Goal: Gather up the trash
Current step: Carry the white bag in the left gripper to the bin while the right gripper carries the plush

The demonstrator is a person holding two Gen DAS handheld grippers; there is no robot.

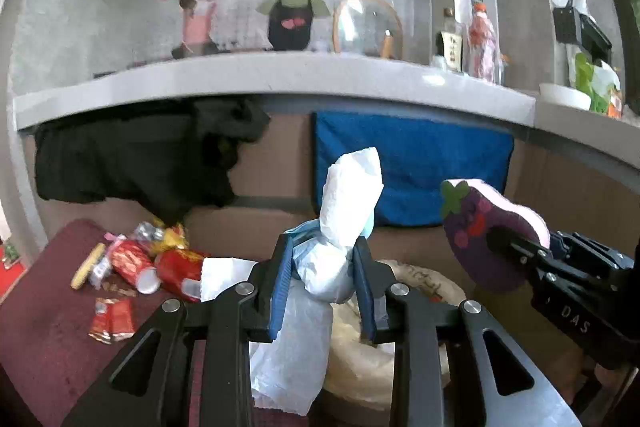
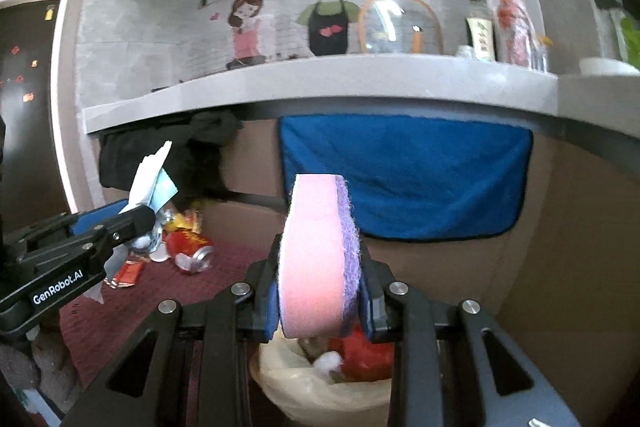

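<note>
Left gripper (image 1: 324, 267) clamped on crumpled white tissue wad (image 1: 340, 227), right gripper (image 2: 320, 291) clamped edge-on around pink-and-purple sponge (image 2: 316, 251), both above what looks like a lined trash bin (image 2: 320, 387), wrappers and red can (image 2: 192, 251) behind-left on maroon surface.

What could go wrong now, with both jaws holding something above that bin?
The crumpled white tissue wad hangs loosely below the left gripper and could fall beside the plastic-lined trash bin. The pink-and-purple eggplant-shaped sponge, if dropped early, may bounce off the rim onto the maroon mat.
</note>
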